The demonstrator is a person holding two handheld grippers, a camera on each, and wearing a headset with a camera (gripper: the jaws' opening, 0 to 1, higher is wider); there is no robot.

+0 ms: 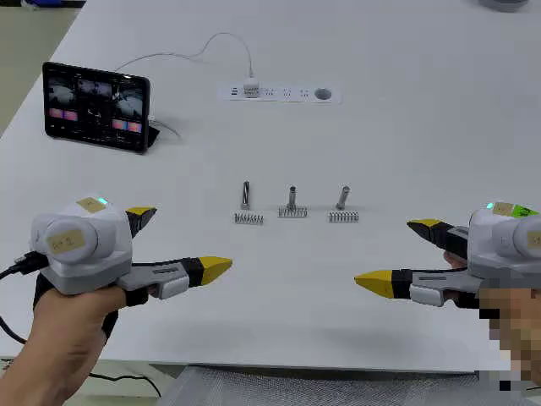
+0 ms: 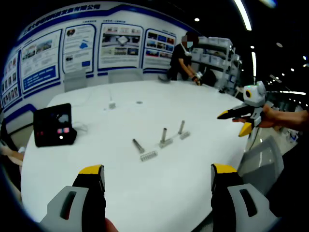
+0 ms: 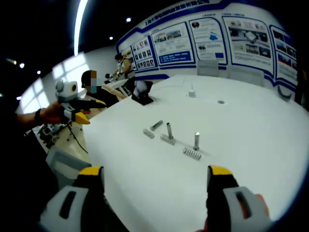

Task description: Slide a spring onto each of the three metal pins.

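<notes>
Fingers (image 1: 211,268) of the left gripper (image 1: 190,237) gape wide, empty; right gripper (image 1: 383,252) matches, its body cut off at the frame edge. At twelve o'clock, three metal pins (image 1: 292,197), a spring (image 1: 292,212) lying at six o'clock of each. Leftmost pin (image 1: 245,194): upright or lying, unclear.

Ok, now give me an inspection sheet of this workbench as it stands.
Surface: white table, no marks seen.
Job's things: three metal pins in a row, none carrying a spring; three springs lying loose, one before each pin.
Clutter: tablet on a stand; power strip.
Grippers: left gripper open, right gripper open, both holding nothing.
Cables: white cable plugged into the strip; black cable at the left gripper.
Surroundings: poster wall; a person beyond the table.
</notes>
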